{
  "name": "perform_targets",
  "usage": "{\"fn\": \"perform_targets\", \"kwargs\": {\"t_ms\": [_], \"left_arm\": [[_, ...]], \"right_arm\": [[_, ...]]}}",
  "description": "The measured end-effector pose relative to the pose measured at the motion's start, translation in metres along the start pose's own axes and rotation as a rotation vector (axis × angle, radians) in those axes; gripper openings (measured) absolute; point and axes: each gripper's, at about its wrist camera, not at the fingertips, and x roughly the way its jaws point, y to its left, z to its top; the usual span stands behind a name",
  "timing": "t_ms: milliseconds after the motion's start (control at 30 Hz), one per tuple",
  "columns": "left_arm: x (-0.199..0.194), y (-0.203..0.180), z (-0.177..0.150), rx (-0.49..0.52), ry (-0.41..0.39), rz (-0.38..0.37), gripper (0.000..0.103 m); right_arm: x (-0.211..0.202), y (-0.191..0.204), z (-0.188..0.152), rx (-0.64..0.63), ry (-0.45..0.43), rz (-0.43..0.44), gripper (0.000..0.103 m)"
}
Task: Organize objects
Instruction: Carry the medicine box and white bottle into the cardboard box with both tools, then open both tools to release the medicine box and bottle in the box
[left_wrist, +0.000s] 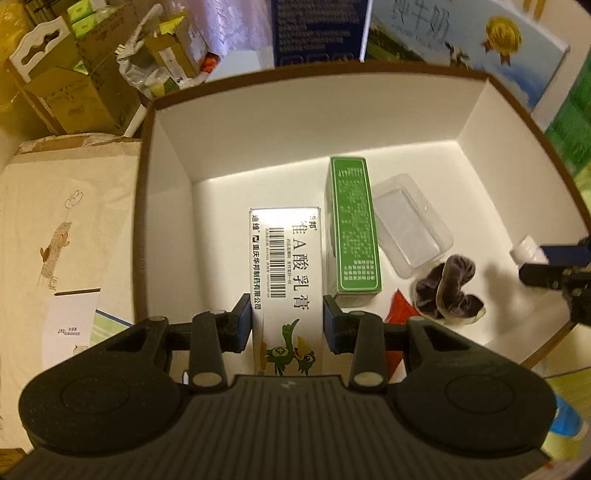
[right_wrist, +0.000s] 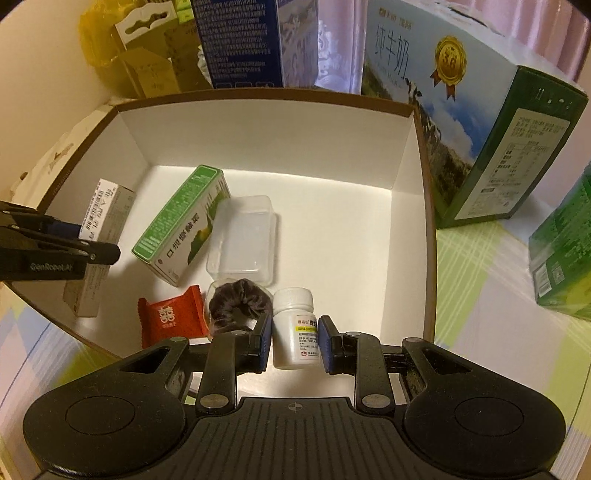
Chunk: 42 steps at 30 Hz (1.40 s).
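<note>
Both grippers reach down into the white box (left_wrist: 177, 155): the left gripper (left_wrist: 287, 320) at its left side, the right gripper (right_wrist: 294, 341) at its right, jaws parted.

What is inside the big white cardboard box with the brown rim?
Inside the white cardboard box: white medicine carton, green carton, clear plastic container, red sachet, dark velvet scrunchie, white pill bottle. The grippers hide the near floor.
</note>
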Motion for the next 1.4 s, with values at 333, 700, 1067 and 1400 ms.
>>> {"fn": "perform_targets", "kwargs": {"t_ms": [333,700,1067,1400], "left_arm": [[0.021,-0.001,-0.002,-0.003,0.074,0.003,0.034],[0.013,-0.001,0.001,0.007,0.047,-0.009,0.049],[0.007,-0.005,0.001,0.014,0.03,-0.02,0.057],[-0.016,-0.008,0.0,0.022,-0.03,-0.026,0.07]], "right_arm": [[0.008,-0.002,0.001,-0.008,0.03,0.006,0.024],[0.016,-0.002,0.002,-0.004,0.054,0.018,0.024],[0.011,-0.003,0.005,0.018,0.016,0.032,0.036],[-0.019,0.001,0.001,0.042,-0.086,0.055,0.053]]}}
